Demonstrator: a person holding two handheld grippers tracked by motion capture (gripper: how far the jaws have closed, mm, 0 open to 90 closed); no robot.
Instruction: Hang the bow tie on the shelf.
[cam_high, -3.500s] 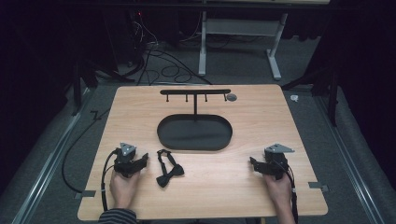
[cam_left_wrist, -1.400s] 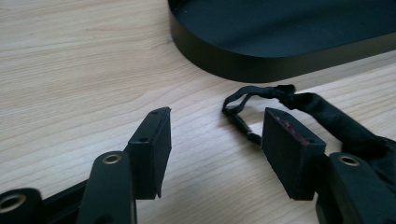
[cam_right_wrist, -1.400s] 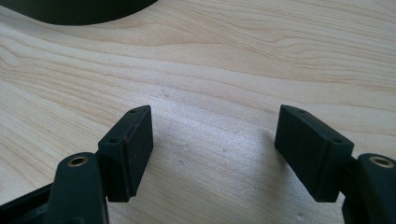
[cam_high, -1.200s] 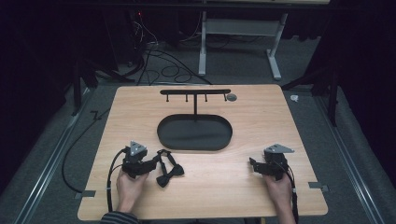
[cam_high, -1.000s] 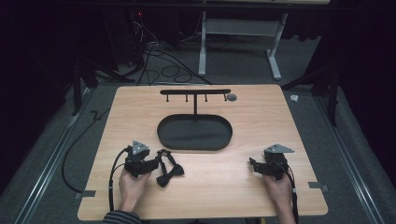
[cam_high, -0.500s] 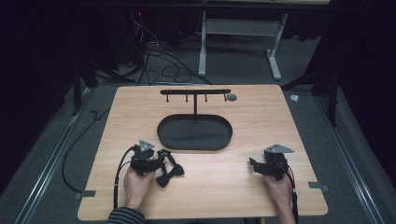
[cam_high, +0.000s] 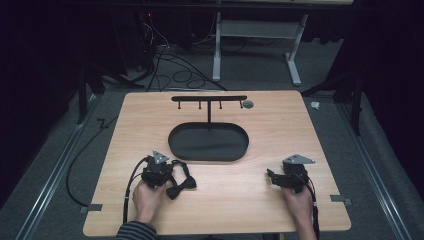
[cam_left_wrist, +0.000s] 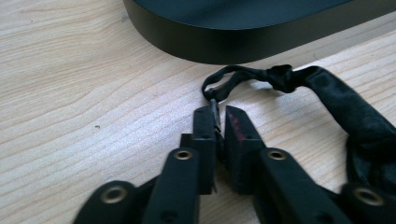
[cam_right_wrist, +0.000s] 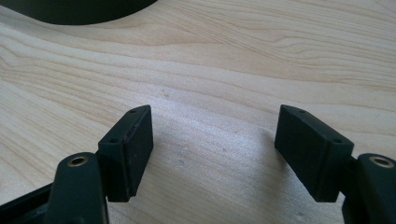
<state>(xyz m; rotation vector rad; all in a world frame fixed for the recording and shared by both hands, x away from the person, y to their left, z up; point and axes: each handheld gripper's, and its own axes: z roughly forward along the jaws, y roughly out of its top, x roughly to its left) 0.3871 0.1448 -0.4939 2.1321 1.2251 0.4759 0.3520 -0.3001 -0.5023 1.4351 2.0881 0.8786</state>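
Black fabric bow tie (cam_high: 181, 183) flat on the pale wooden table (cam_high: 240, 210), just in front of the black oval tray (cam_high: 208, 143), strap clasp (cam_left_wrist: 215, 111) pinched in the just-closed left gripper (cam_left_wrist: 218, 120), right gripper (cam_right_wrist: 212, 144) spread wide over bare wood, well apart.

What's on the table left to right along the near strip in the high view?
Left gripper shut on the bow tie's strap → bow tie → bare table → right gripper, fingers open, holding nothing.
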